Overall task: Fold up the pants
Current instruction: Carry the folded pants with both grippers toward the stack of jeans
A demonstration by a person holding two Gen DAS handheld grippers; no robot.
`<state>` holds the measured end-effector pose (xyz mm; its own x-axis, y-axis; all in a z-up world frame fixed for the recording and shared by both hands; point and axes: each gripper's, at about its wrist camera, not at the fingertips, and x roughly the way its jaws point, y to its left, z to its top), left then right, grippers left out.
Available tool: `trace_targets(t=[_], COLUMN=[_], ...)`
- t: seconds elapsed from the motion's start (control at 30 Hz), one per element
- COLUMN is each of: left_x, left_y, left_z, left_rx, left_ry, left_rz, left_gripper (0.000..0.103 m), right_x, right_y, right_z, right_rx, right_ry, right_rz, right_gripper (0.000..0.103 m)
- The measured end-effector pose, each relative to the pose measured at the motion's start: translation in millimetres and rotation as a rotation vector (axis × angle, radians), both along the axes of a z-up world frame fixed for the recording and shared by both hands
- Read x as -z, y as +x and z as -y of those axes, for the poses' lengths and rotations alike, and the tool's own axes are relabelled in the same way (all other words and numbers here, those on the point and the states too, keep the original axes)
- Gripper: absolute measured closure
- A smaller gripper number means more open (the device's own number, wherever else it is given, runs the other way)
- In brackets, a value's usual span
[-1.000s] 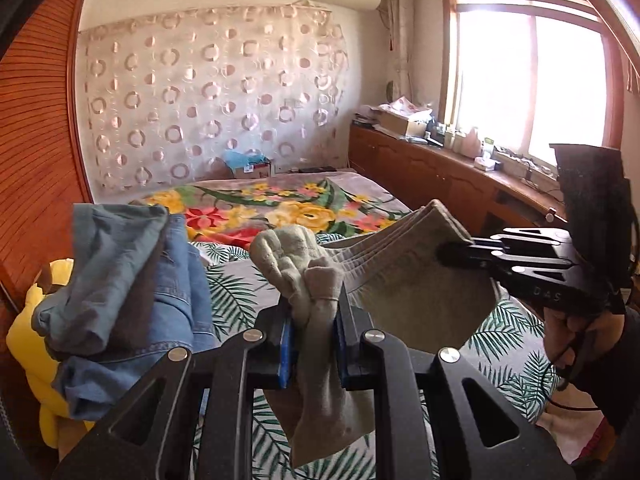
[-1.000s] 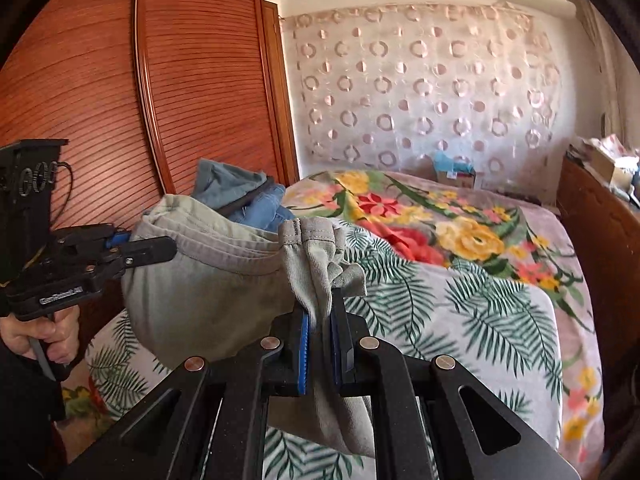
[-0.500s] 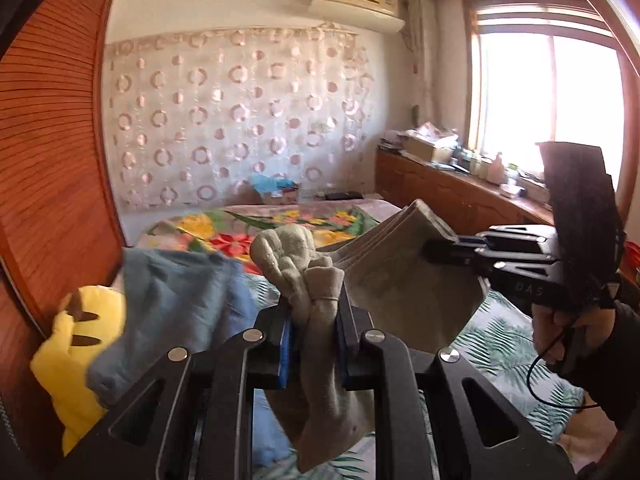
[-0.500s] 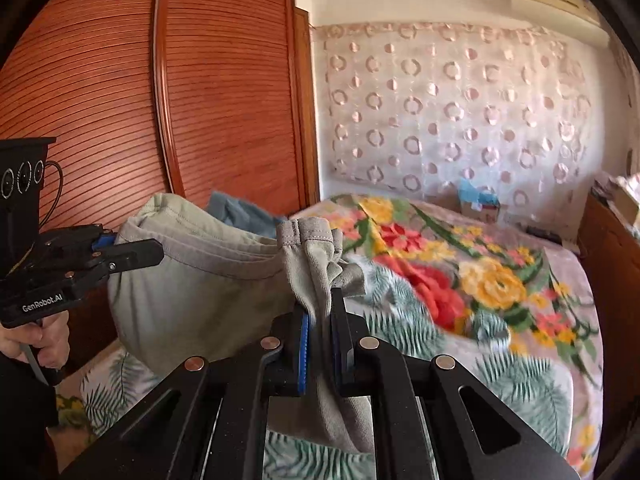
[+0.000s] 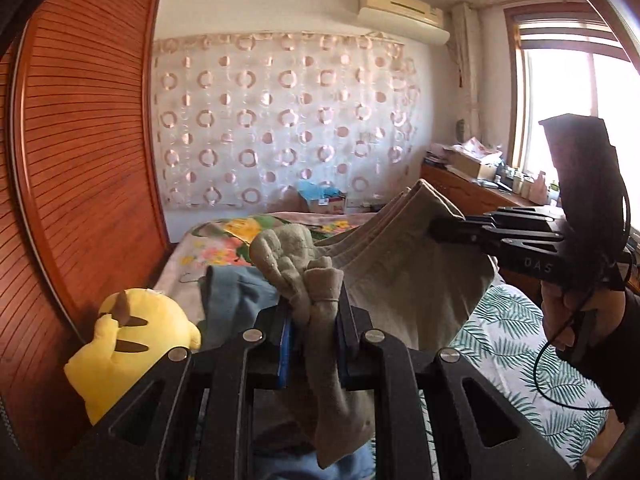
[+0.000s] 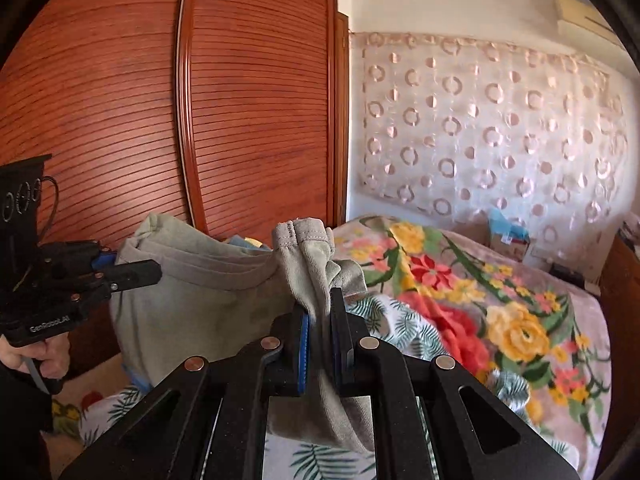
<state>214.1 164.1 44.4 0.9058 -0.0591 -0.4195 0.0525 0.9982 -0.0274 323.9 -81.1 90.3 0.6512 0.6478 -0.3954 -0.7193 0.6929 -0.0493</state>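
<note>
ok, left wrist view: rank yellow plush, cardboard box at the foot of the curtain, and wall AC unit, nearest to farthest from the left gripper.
1. Yellow plush toy: just left of the left gripper, against the wardrobe.
2. Cardboard box: across the bed, at the foot of the curtain.
3. AC unit: high on the far wall, upper right.

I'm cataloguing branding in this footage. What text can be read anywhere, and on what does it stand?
"DAS" on the side of the right tool.
"GenRobot.AI" on the side of the left tool.
Print on the cardboard box by the curtain: too small to read.
</note>
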Motion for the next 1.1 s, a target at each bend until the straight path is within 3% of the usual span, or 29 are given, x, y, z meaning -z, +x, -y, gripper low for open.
trace_targets(t=[0.5, 1.1], left_x=[23, 57], left_y=[13, -4], left_z=[-34, -55], left_rx=[-0.076, -0.199], left_ry=[-0.059, -0.151], left_rz=[-0.023, -0.064], left_gripper=[0.085, 0.085], right_x=[-15, 7], right_y=[50, 106], right_z=[-67, -122], right_rx=[-0.062, -0.204], right_ry=[-0.141, -0.152], right_rz=[0.024, -0.049], right_gripper=[0.094, 0.094])
